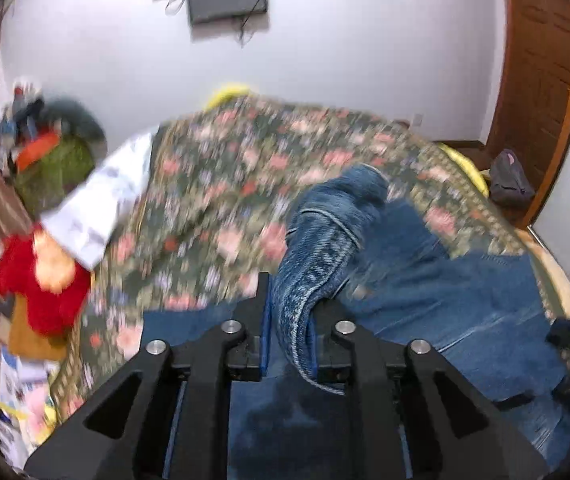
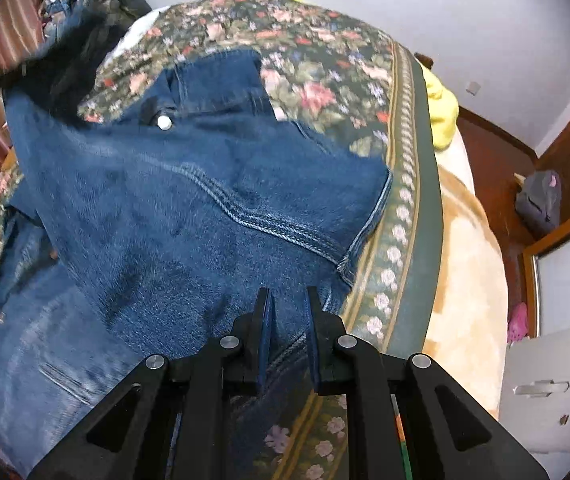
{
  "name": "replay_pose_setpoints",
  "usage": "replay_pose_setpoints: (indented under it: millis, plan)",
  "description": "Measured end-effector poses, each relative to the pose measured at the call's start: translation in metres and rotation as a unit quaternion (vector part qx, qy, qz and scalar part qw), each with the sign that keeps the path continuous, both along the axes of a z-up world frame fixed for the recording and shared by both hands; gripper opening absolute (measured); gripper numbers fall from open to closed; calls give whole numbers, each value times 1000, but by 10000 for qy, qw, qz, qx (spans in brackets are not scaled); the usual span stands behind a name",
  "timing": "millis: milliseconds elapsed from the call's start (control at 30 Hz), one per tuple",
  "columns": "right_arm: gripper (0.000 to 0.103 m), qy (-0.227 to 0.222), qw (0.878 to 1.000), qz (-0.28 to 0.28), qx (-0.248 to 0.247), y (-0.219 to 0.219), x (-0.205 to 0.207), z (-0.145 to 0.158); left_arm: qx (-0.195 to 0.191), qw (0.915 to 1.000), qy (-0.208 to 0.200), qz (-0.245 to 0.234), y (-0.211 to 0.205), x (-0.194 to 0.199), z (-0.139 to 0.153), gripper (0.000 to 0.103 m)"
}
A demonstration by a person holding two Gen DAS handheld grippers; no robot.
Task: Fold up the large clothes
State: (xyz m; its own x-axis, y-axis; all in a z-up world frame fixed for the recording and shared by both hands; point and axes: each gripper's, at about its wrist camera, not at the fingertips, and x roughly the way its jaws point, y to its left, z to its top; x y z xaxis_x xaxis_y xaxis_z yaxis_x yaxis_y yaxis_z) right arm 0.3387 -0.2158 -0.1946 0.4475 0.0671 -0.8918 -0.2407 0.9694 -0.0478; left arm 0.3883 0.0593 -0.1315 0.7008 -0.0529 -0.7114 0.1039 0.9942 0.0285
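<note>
Dark blue jeans [image 2: 185, 208] lie spread over a floral bedspread [image 2: 325, 60], waistband and button toward the far side. My right gripper [image 2: 288, 296] is shut on the near edge of the jeans, close to the bedspread's bordered edge. In the left wrist view, a bunched, lighter-washed fold of the jeans [image 1: 317, 248] rises off the bed and runs down between the fingers of my left gripper [image 1: 289, 300], which is shut on it. The rest of the jeans [image 1: 445, 292] lies flat to the right. This view is motion-blurred.
A white cloth [image 1: 101, 200], a red garment [image 1: 41, 284] and a clothes pile [image 1: 53, 148] sit at the bed's left. Yellow fabric [image 2: 441, 108] shows at the far corner. A grey backpack [image 2: 539, 200] rests on the floor by a wooden door [image 1: 537, 80].
</note>
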Motion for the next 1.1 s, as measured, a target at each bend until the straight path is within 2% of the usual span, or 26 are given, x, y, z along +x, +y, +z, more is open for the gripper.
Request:
replay_pose_setpoints:
  millis: [67,133,200,267,333,433,467,600,667,733,800,867,900,967,1100]
  plan:
    - [12,62,10000,-8,34,5,2,-1,-443,9971,593,199,31,3,-32,29]
    - [12,201,9998,-46,38,10,2,-9,-831,9892,1098,496,57,2,-63,29]
    - [12,298,9995,-82,-21,14,2,-19,-1337,9756,1559,778,83,-2,-93,30]
    - [12,306,9993,-120,-151,17,1,-27,-1850,9623,1794,875,99,-9,-112,30]
    - [12,254,9992,-122,-271,20,0,-29,-2159,9531,1916,913,111,-15,-125,33]
    - [12,270,9987,-156,-413,24,1,-28,-2641,9436,1821,824,121,-20,-125,34]
    - [12,289,9985,-172,-426,24,2,-27,-2753,9408,1790,840,122,-20,-124,37]
    - [12,372,9987,-239,-233,21,6,-21,-3207,9285,1576,1010,129,-11,-117,62]
    - [12,389,9987,-315,-99,18,6,-17,-3264,9245,1617,1126,132,-2,-119,63]
    - [12,356,9987,-374,13,15,6,-11,-3053,9284,1687,1280,135,7,-121,60]
    - [12,260,9987,-427,50,11,5,-3,-2561,9409,1734,1384,128,17,-120,32]
    - [12,138,9988,-469,46,7,4,7,-1981,9591,1599,1239,116,21,-111,30]
    - [12,57,9987,-504,32,4,3,13,-1549,9712,1391,1158,106,20,-99,24]
    - [12,-66,9983,-570,16,-2,3,22,-1067,9837,935,1103,98,14,-78,23]
    - [12,-144,9976,-678,96,-13,10,29,-868,9886,39,1233,103,0,-34,23]
